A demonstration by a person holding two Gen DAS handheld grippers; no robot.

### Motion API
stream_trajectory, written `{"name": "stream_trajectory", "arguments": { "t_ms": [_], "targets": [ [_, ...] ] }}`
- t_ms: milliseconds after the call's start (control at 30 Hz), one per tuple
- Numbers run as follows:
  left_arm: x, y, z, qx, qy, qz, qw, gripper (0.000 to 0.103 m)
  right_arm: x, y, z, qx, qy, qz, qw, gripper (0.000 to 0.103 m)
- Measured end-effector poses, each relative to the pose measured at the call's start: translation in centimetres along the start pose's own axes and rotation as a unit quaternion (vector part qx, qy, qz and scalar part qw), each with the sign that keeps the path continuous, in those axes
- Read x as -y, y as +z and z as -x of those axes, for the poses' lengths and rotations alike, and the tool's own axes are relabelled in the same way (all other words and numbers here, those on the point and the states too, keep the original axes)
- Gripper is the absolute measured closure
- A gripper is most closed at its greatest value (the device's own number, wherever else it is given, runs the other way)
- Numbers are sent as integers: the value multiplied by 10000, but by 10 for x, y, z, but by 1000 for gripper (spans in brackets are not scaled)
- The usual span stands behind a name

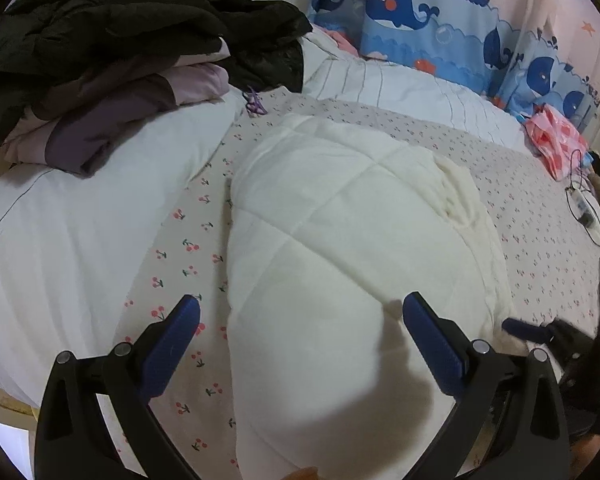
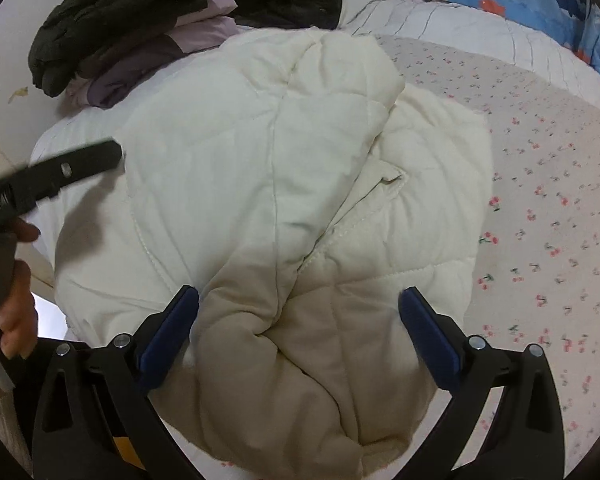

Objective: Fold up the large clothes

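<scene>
Both tongs stand wide, holding nothing. The left tongs (image 1: pixel 300 312) hover over the near end of the cream quilted coat (image 1: pixel 340 240), which spreads toward 12 o'clock on the cherry-print bed sheet (image 1: pixel 540 220). The right tongs (image 2: pixel 298 304) straddle a bunched fold of the coat (image 2: pixel 260 180). Bare sheet lies open at 3 o'clock; a pile of dark clothes (image 1: pixel 100 52) sits at 10 o'clock, a whale-print curtain (image 1: pixel 420 20) at 1 o'clock.

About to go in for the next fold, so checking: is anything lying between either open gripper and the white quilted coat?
Nothing visible. The left gripper and right gripper both hang open directly over the white coat. The pile of dark clothes sits off at the far end of the bed.
</scene>
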State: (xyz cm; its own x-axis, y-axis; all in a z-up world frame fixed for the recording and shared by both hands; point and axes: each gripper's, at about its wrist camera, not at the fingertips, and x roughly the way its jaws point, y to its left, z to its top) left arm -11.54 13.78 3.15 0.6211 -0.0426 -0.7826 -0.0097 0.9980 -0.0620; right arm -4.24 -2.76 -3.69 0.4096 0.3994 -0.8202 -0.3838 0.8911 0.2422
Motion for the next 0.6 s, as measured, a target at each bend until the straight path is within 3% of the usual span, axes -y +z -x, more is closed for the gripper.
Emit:
{"name": "stream_trajectory", "arguments": {
  "t_ms": [67,200,233,267,300,367,433,467,600],
  "targets": [
    [1,-2,0,-20,20,-37,10000,6,-5,-1,12,88,-74,-120,9999,7],
    [-2,-5,4,-20,-35,9,10000,6,-18,-18,54,1089,-124,-377,9933,7],
    [-3,-5,5,-26,-44,35,10000,6,-20,-20,54,1097,-248,-407,9928,7],
    [-4,-6,5,-46,-57,67,10000,6,-23,-24,39,735,-586,-328,9950,7],
    [-5,-6,5,-69,-78,92,9999,6,-25,-28,18,255,-659,-169,9974,7],
    [-3,-9,9,-47,-111,57,9999,6,-16,-31,10,-1,-481,-377,9981,7],
    [-1,-11,13,22,-48,9,10000,6,-10,-27,24,144,-317,-554,9979,7],
    [0,-12,17,68,-41,-9,10000,6,-10,-22,38,441,-292,-543,9971,7],
    [3,-10,23,256,28,-40,9997,6,-6,-4,59,929,-514,-431,9934,7]
  ]
}}
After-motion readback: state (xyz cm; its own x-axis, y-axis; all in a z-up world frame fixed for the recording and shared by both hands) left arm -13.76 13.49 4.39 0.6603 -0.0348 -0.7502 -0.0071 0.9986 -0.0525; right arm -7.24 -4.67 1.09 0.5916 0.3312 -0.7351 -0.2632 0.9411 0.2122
